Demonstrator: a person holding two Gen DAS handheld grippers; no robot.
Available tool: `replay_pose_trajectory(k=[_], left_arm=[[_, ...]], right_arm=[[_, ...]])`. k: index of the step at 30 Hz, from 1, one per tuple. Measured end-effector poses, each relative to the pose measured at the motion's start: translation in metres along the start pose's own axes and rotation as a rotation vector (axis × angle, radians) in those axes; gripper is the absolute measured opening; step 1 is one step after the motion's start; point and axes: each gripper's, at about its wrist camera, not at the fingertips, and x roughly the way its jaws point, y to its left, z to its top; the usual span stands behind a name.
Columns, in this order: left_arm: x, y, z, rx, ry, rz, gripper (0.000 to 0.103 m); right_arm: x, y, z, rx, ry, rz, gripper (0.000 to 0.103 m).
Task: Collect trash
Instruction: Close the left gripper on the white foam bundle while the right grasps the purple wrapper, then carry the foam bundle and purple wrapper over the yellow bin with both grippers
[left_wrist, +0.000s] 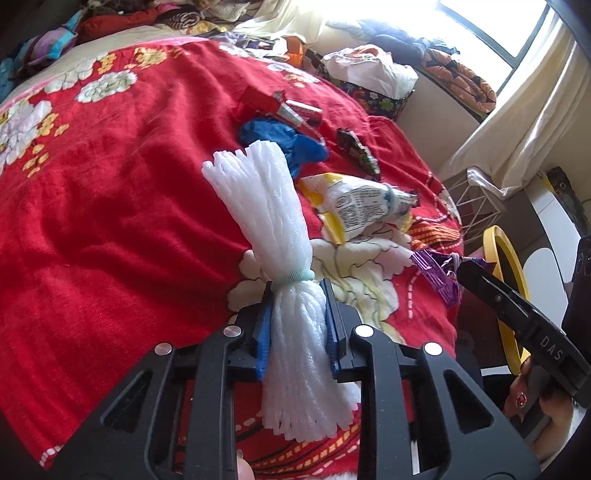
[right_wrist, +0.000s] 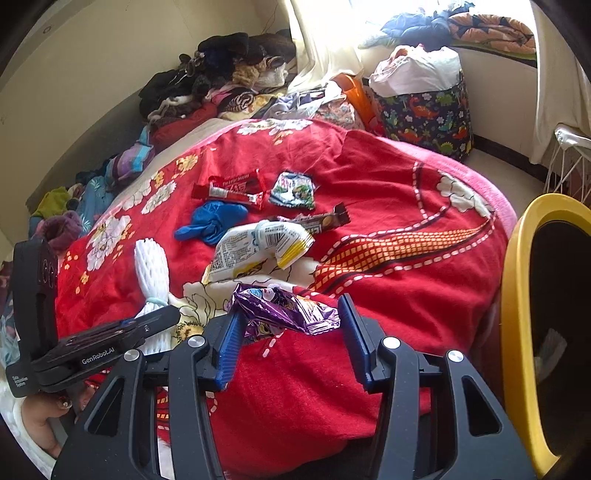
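Observation:
My left gripper (left_wrist: 299, 314) is shut on a white foam net sleeve (left_wrist: 258, 192) just below its pale green band; the sleeve stands up over the red floral blanket (left_wrist: 110, 221). In the right wrist view the same sleeve (right_wrist: 151, 266) sticks out of the left gripper (right_wrist: 162, 319). My right gripper (right_wrist: 291, 332) is shut on a crumpled purple wrapper (right_wrist: 284, 312), pads pressing on its two ends. The left wrist view shows that wrapper (left_wrist: 436, 271) at the right gripper's tip (left_wrist: 461, 273). Beyond lie a blue glove (right_wrist: 212, 221), a white and yellow snack bag (right_wrist: 258, 247), red wrappers (right_wrist: 232, 190) and a brown bar wrapper (right_wrist: 317, 221).
A yellow-rimmed bin (right_wrist: 517, 314) stands off the bed's right edge. A dinosaur-print fabric basket (right_wrist: 424, 110) and a white wire basket (right_wrist: 569, 162) stand on the floor by the curtain. Piled clothes (right_wrist: 221, 74) line the far side of the bed. A green and white packet (right_wrist: 293, 190) lies by the red wrappers.

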Motion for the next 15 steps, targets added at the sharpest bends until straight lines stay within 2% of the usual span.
replay_pose_trajectory(k=[7,15], left_arm=[[-0.016,-0.025,0.006,0.084,-0.057,-0.029,0.016],[-0.028,-0.047,0.018,0.108,-0.103,-0.073,0.016]], right_arm=[[-0.022,-0.006,0.005,0.008,-0.063,-0.010,0.047],[-0.045,-0.018,0.010,0.036,-0.124,-0.027,0.047]])
